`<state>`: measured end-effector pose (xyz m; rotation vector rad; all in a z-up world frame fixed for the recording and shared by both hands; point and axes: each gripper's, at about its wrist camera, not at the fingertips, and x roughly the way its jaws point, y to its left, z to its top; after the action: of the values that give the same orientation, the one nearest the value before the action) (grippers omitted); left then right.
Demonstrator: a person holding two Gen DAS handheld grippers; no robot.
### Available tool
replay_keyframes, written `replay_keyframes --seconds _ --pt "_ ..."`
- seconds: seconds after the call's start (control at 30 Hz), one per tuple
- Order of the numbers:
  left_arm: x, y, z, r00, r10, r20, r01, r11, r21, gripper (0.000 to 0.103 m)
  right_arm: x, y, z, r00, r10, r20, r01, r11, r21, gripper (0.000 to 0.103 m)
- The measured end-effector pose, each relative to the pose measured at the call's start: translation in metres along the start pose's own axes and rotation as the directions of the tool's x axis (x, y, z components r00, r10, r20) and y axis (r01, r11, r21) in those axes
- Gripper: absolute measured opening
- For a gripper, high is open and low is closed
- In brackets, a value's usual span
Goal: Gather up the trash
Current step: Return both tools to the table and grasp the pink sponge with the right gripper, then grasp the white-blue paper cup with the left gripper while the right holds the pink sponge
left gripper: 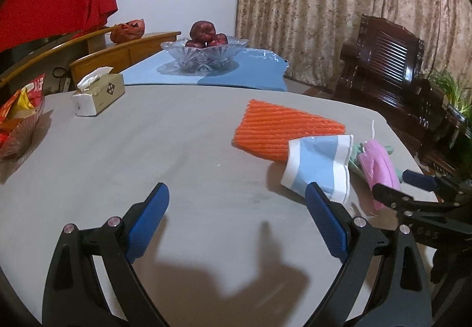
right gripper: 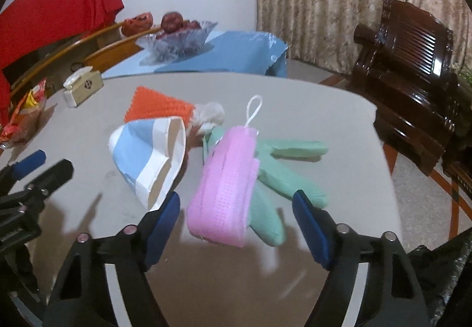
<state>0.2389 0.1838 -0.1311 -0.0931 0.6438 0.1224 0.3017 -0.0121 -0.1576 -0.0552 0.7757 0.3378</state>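
A heap of litter lies on the grey table (left gripper: 132, 150). It holds an orange ribbed foam sleeve (left gripper: 283, 126), a crushed blue-and-white paper cup (right gripper: 147, 158), a pink mesh scrubber (right gripper: 227, 179) on a green glove (right gripper: 289, 173), and a crumpled white tissue (right gripper: 209, 114). My right gripper (right gripper: 236, 200) is open. The near end of the pink scrubber sits between its blue pads, which do not touch it. My left gripper (left gripper: 236, 194) is open over bare table, its right fingertip just in front of the cup (left gripper: 318, 164). Each gripper shows at the edge of the other's view.
A tissue box (left gripper: 98, 91) and snack bags (left gripper: 20, 120) sit at the table's far left. A glass fruit bowl (left gripper: 203, 52) stands on a blue-covered table behind. A dark wooden chair (left gripper: 392, 67) stands to the right, and black plastic (right gripper: 442, 276) shows at the lower right.
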Motion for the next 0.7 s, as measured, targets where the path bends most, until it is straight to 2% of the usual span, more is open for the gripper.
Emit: replay_keyframes --seconds 0.07,0.1,0.17,0.23,0.33,0.5,0.7 --pt "0.002 -0.001 0.001 1.000 -0.004 -0.001 0.004 1.000 0.000 0.091 0.005 0.001 0.001 1.000 0.005 -0.020 -0.005 1.000 0.004 0.065" --pt "0.003 -0.002 0.001 1.000 -0.006 -0.002 0.006 1.000 0.002 0.091 0.007 0.002 0.001 1.000 0.007 -0.030 -0.007 1.000 0.002 0.058" --pt "0.005 -0.006 0.002 1.000 -0.015 -0.004 0.015 1.000 0.006 0.091 0.009 0.002 0.001 0.999 0.004 -0.038 -0.004 1.000 0.001 0.052" --pt "0.007 -0.012 0.003 1.000 -0.027 -0.004 0.027 1.000 0.012 0.091 0.008 0.000 0.000 0.999 0.010 -0.040 -0.010 1.000 0.014 0.039" --pt "0.012 -0.022 0.005 0.999 -0.053 -0.011 0.054 0.998 0.030 0.091 0.000 -0.011 0.000 0.999 0.031 -0.022 -0.030 0.998 0.048 0.029" --pt "0.022 -0.044 0.006 0.995 -0.093 -0.034 0.095 0.994 0.062 0.091 -0.022 -0.022 0.001 0.999 0.040 0.022 -0.041 0.997 0.065 0.027" --pt "0.043 -0.064 0.009 0.991 -0.095 -0.098 0.105 0.988 0.111 0.091 -0.030 -0.024 0.004 0.999 0.029 0.034 -0.030 0.999 0.042 0.027"
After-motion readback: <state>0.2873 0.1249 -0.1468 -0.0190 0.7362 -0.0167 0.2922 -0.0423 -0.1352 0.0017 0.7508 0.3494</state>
